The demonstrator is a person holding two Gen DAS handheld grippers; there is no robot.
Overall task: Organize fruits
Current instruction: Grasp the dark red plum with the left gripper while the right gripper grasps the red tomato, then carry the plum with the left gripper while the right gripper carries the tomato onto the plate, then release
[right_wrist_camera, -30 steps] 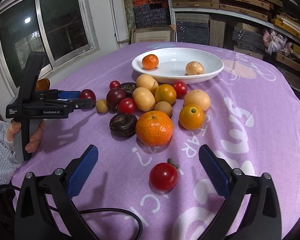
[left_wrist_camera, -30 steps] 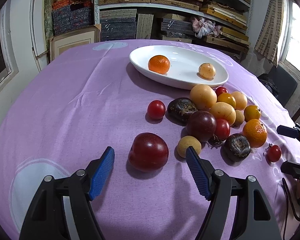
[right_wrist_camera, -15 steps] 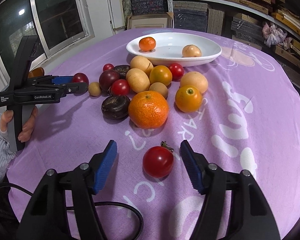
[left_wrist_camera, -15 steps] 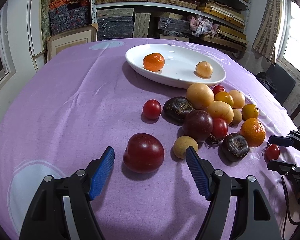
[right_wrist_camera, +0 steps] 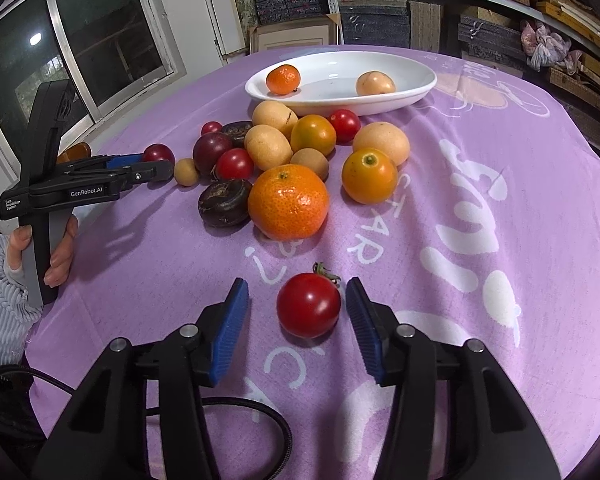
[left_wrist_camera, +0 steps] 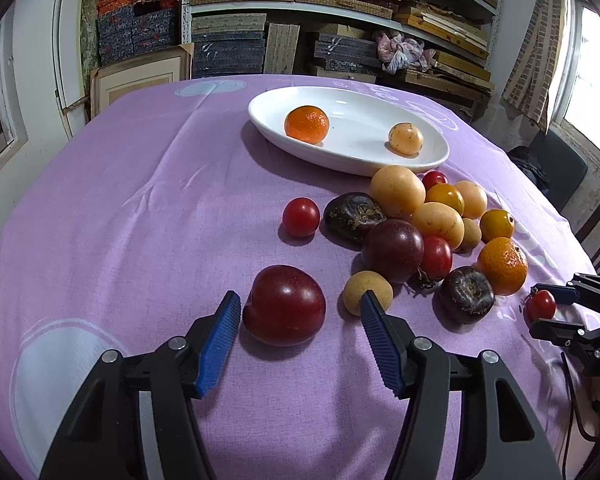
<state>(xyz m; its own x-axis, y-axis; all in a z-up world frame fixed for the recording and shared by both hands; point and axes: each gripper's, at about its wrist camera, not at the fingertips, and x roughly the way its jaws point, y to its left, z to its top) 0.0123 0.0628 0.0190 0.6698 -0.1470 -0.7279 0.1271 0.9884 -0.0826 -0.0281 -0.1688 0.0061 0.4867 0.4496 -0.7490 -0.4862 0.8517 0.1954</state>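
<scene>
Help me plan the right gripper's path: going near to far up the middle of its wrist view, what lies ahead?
Right gripper → red tomato → large orange → white dish.

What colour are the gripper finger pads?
Blue, ribbed pads; clearest in the right wrist view.

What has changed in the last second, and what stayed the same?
The right gripper narrowed its jaws around the cherry tomato, not yet gripping. The left gripper edged closer to the dark red plum, jaws open as before. The fruits and the white plate did not move.
</scene>
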